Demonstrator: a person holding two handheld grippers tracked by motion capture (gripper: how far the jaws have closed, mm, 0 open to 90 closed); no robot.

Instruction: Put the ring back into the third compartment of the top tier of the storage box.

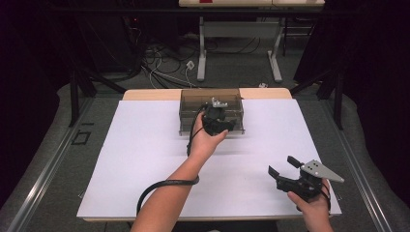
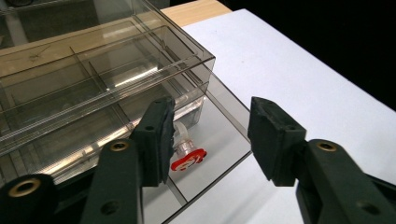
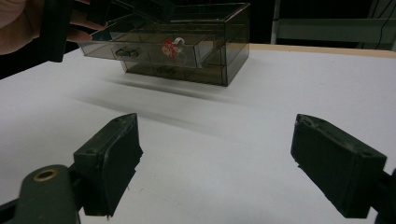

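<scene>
A smoky clear drawer box [image 1: 188, 112] stands at the far middle of the white sheet [image 1: 145, 159]. Its upper drawer [image 2: 225, 114] is pulled out toward me. Inside lies a small red and clear plastic piece [image 2: 187, 161], which the right gripper view shows through the drawer's front [image 3: 170, 48]. My left gripper [image 2: 210, 123] hovers over that drawer, jaws apart, and nothing is between its pads. The piece lies loose on the drawer floor, below and beside one jaw. Near the table's front right corner, my right gripper [image 1: 282, 165] is held open and holds nothing [image 3: 215, 140].
The box's lower drawer [image 3: 166, 71] is pushed in. A strip of bare wooden tabletop [image 1: 145, 94] shows behind the sheet. Beyond the table are floor cables [image 1: 164, 63] and the white legs of another desk [image 1: 201, 53].
</scene>
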